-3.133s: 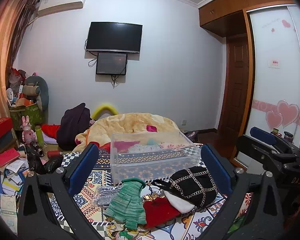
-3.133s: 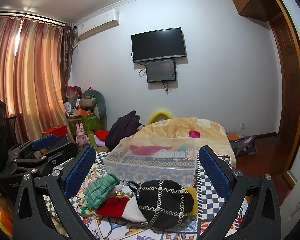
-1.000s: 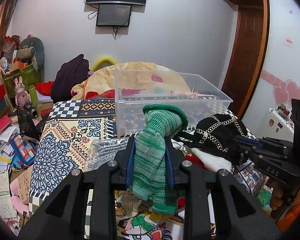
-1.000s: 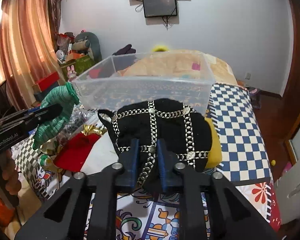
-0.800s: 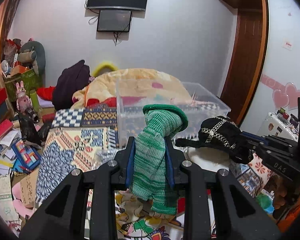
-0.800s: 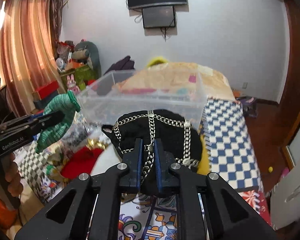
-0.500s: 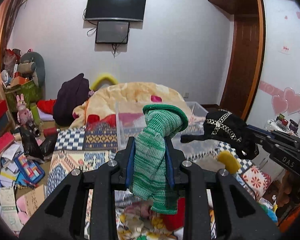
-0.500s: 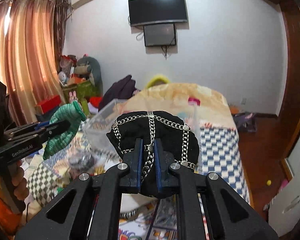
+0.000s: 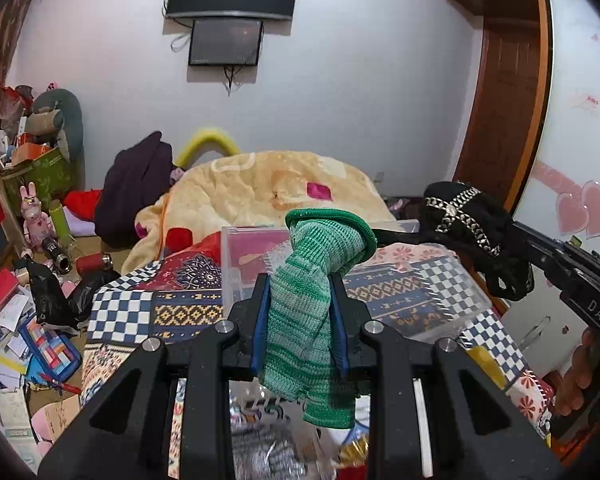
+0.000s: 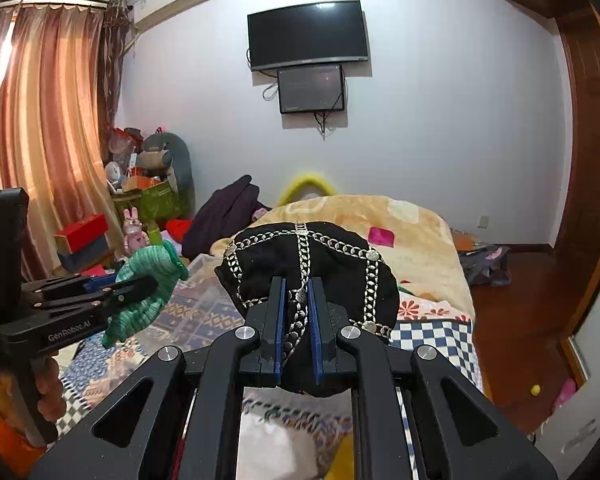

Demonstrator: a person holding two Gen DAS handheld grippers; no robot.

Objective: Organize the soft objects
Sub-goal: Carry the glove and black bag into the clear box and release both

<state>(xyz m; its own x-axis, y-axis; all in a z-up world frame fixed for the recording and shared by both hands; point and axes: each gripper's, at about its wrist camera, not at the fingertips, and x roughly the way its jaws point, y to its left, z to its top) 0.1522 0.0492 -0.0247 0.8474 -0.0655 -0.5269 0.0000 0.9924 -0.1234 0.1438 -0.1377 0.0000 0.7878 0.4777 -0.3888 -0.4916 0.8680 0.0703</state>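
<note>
my left gripper (image 9: 300,312) is clamped on the green knit glove (image 9: 314,300) at centre frame, lifted above the clear plastic bin (image 9: 236,264); my right gripper (image 10: 298,320) pinches the black chain-trimmed hat (image 10: 312,264), held up mid-frame over the patterned bedspread (image 9: 140,312)

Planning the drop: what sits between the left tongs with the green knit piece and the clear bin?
Nothing but air. In the left wrist view the green knit piece, clamped in the left tongs, hangs directly before the clear bin, over the patterned bedspread.
</note>
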